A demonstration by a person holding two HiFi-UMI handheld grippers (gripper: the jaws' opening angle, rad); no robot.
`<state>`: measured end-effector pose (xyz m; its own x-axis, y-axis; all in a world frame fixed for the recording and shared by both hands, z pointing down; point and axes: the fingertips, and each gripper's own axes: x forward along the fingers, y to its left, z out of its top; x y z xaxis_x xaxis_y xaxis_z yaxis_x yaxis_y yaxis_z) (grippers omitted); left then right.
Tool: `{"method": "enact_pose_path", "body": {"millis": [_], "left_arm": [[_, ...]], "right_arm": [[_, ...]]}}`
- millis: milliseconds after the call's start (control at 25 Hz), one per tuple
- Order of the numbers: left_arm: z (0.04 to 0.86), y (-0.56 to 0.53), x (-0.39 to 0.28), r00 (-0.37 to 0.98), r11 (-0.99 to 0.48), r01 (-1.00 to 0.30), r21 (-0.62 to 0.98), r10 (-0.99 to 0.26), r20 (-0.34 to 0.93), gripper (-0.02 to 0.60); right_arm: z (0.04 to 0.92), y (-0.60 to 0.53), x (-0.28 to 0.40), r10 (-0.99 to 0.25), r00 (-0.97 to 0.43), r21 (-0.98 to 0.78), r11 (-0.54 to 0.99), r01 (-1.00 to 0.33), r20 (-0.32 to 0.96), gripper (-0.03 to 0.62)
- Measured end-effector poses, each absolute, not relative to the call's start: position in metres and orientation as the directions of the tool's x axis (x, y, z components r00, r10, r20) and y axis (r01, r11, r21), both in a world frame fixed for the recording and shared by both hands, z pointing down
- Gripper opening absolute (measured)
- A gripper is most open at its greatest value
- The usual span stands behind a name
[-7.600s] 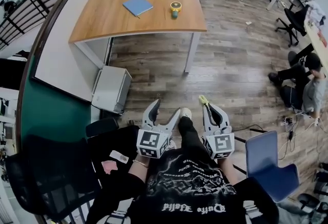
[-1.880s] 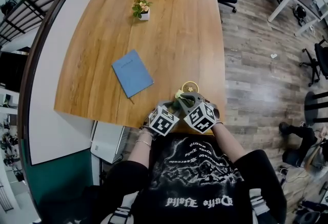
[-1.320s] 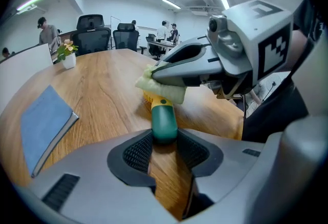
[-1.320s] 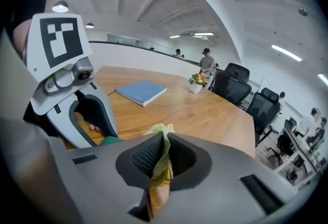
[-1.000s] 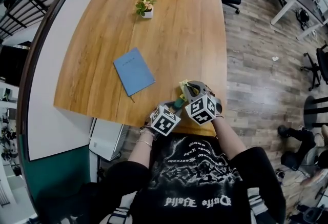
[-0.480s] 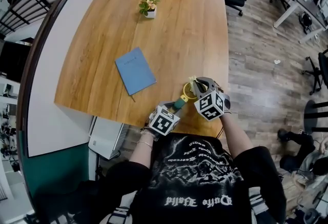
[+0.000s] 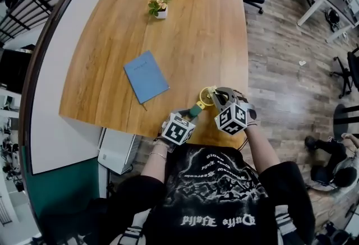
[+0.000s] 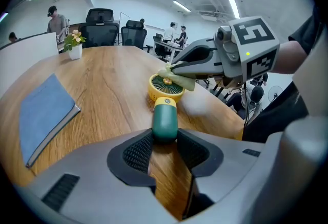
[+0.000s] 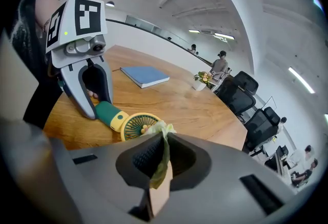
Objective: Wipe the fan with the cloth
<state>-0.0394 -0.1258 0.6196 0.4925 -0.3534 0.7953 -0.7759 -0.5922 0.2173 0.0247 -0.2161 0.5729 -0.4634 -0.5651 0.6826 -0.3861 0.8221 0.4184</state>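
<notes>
The wiping looks under way but far from finished: the right gripper (image 9: pixel 163 154) pinches a thin, limp, pale yellow-green cloth (image 9: pixel 161 136) between closed jaws and lays its crumpled end on the round, ribbed grille of the fan (image 8: pixel 165 101), which rests on the smooth wooden table (image 7: pixel 185 31) near its front edge. The left gripper (image 8: pixel 165 138) clamps the fan's glossy, cylindrical green handle between ridged black pads. The yellow rim, the back and the handle seem left to wipe

The only lettering is a line of white gothic script on the person's black shirt (image 7: pixel 215 221), seen upside down and too ornate to read reliably.
</notes>
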Motion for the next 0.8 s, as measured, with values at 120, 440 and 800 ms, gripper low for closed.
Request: {"method": "enact_pose_path", "body": {"millis": [120, 440, 800], "left_arm": [[0.621, -0.125, -0.038, 0.492, -0.596, -0.773, 0.215, -0.351, 0.797, 0.170], [0.623, -0.128, -0.037, 0.480, -0.616, -0.765, 0.190, -0.347, 0.806, 0.170], [0.626, -0.125, -0.038, 0.455, -0.651, -0.743, 0.156, -0.321, 0.830, 0.170]], "right_arm": [[0.575, -0.207, 0.025, -0.543, -0.464, 0.376, 0.833, -0.407, 0.700, 0.023], [0.577, -0.191, 0.025, -0.523, -0.464, 0.291, 0.826, -0.483, 0.715, 0.023], [0.582, -0.169, 0.011, -0.505, -0.498, 0.223, 0.824, -0.520, 0.705, 0.023]]}}
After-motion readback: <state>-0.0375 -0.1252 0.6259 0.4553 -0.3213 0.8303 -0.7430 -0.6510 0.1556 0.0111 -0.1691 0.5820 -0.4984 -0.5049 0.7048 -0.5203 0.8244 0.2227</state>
